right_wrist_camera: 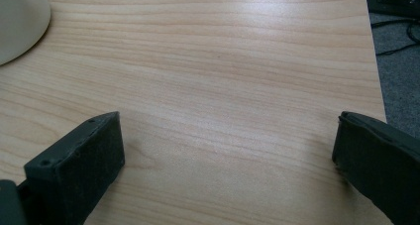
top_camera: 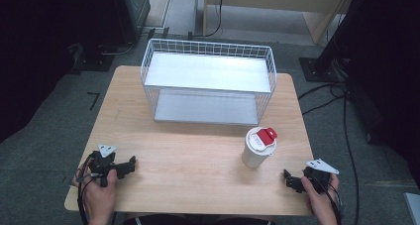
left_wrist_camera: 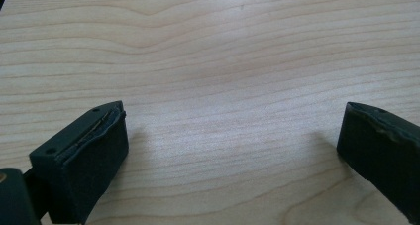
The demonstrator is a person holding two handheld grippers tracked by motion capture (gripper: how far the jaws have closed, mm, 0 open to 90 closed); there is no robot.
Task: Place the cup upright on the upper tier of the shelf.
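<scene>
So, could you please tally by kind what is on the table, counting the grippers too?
Wire baskets: 1, the white basket.
Cups: 1, the white cup with a red-tabbed lid.
Grippers: 2, left gripper and right gripper.
Total: 4.

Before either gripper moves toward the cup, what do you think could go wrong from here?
1. The white cup is tall on a narrow base, with a red tab raised on its lid; a sideways nudge from the right gripper, the nearer one, might tip it.
2. The wire basket stands close behind the cup, so pushing forward could knock the cup against it.
3. The right gripper rests near the table edge, where its trailing cable may snag.
</scene>
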